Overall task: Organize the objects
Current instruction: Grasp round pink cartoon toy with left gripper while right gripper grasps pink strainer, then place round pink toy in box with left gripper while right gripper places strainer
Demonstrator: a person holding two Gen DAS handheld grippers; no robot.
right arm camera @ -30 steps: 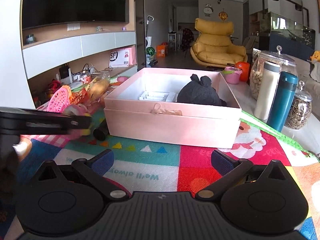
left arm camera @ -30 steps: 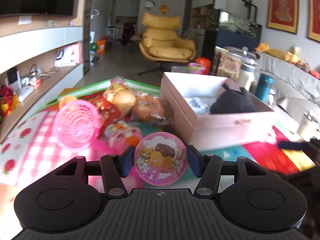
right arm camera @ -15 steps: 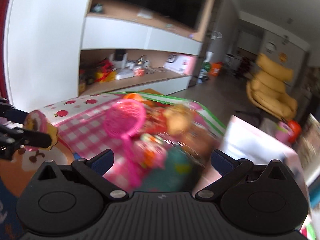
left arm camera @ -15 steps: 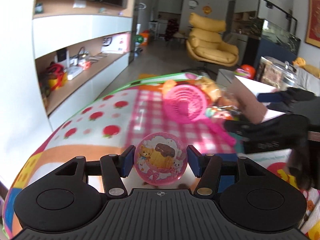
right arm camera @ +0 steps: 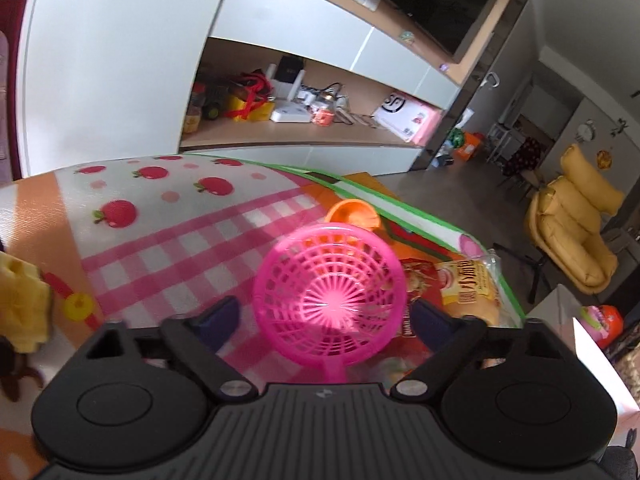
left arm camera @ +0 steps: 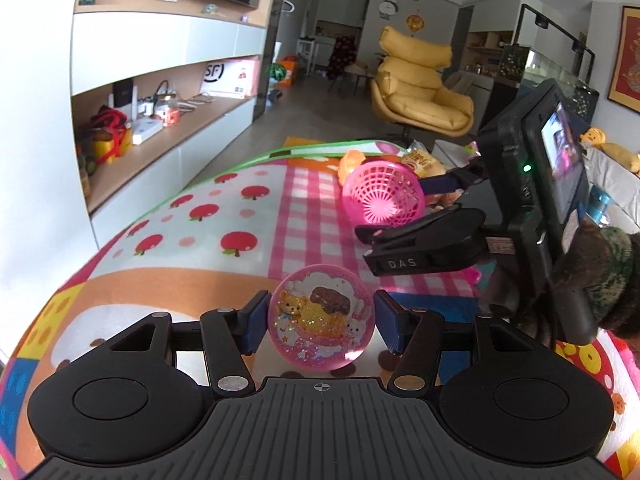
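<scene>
While jaws close, pink strainer (right arm camera: 329, 299) between, untouched

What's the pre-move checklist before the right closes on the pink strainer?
1. Left hand-held gripper holding the pink cartoon ball: ok, pads on both sides.
2. Pink strainer between the right hand-held gripper fingers: ok, bowl centred.
3. Right pads on the strainer: not ok; jaws have just been closing, a gap shows at the left pad.
4. Strainer lying on the play mat: cannot tell, blurred.
5. Snack packet clear of the right finger: cannot tell, it lies close behind.
6. Grippers apart from each other: ok in the left wrist view.
</scene>
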